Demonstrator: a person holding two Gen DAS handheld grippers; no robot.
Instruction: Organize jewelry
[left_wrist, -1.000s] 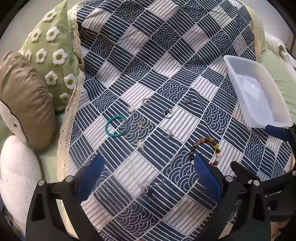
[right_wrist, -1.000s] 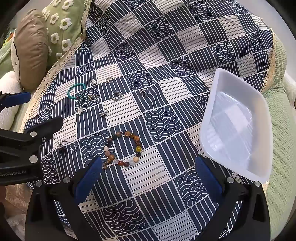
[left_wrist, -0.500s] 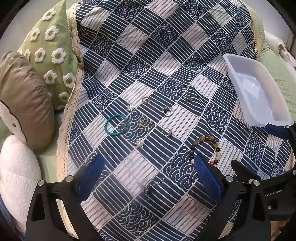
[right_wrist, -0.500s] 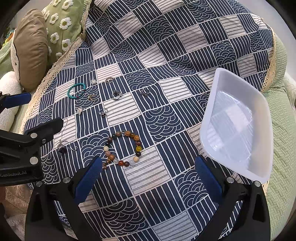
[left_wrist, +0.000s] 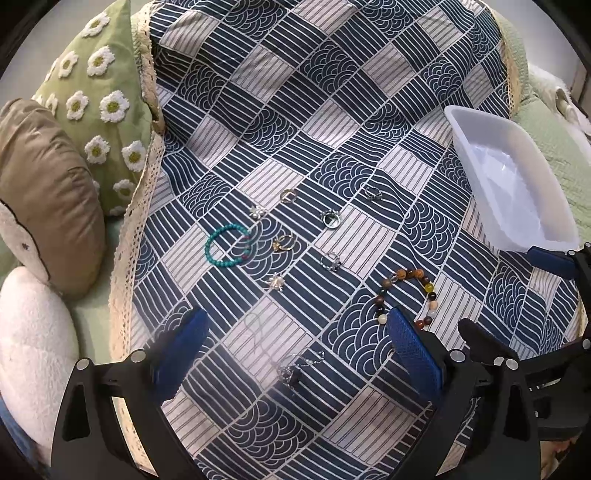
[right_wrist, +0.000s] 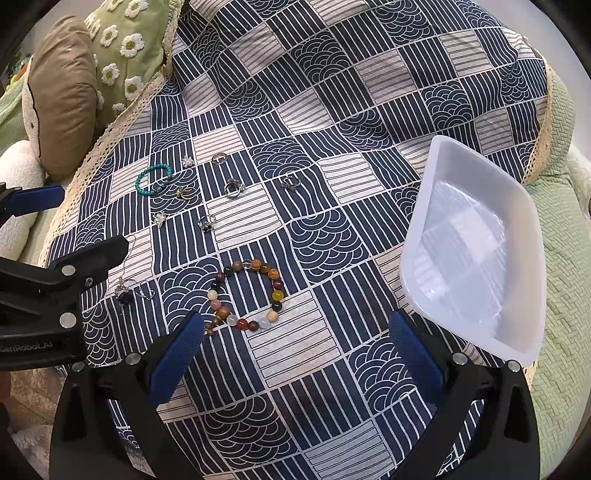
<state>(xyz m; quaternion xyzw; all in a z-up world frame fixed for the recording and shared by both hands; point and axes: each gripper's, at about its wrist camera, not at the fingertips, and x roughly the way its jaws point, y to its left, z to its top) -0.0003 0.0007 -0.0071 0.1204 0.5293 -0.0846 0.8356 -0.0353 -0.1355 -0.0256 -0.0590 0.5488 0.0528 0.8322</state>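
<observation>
left gripper (left_wrist: 293, 345) open; thin chain necklace (left_wrist: 295, 363) faint, tangled.

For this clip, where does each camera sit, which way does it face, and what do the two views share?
Left wrist: on the left gripper, looking forward and down over the cloth; its open blue fingers frame a necklace.
Right wrist: on the right gripper, open, facing the brown bead bracelet; the left gripper intrudes at left.
Shared: the bracelet, teal bracelet, rings, white tray.
</observation>
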